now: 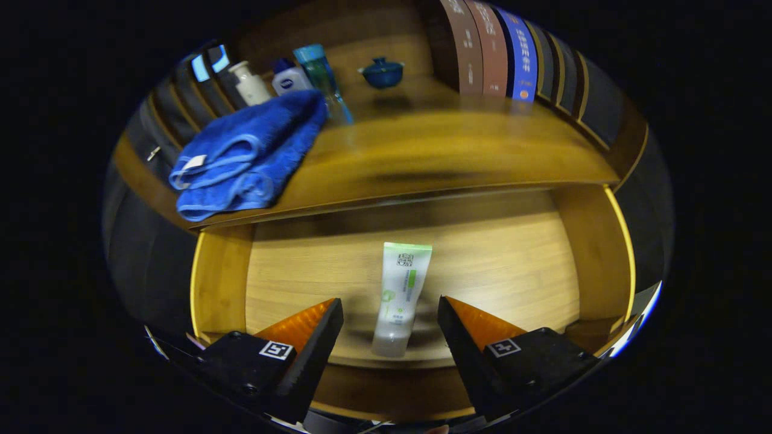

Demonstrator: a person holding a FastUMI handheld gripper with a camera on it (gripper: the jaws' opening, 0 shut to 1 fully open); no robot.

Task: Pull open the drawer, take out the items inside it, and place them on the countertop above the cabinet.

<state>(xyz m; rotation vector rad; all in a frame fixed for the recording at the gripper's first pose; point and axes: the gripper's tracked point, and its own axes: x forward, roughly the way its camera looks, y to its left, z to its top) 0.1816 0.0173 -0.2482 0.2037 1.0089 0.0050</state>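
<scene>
The gripper (391,307) hangs over the pulled-out drawer (223,283) with its jaws spread wide and nothing gripped. A white and green tube (401,295) lies on the drawer's wooden floor, lengthwise in the gap between the two fingers, its clear cap end nearest the gripper and its crimped green end pointing toward the cabinet. Whether either finger touches the tube cannot be told; there appears to be open space on both sides of it. The rest of the drawer floor is bare wood, with room to the left and right of the tube out to the side walls, and the drawer's front wall runs just under the fingers. Beyond the drawer, the countertop (434,150) edge overhangs the back part of the drawer. On the countertop's left part a folded blue towel (247,157) reaches to its front edge; behind the towel stand a cream bottle (250,84), a white bottle with a blue cap (289,78) and a clear teal bottle (322,78). A dark blue lidded bowl (382,72) sits farther back near the middle, and a row of books (512,54) stands at the right. The countertop's middle and right front are open wood.
</scene>
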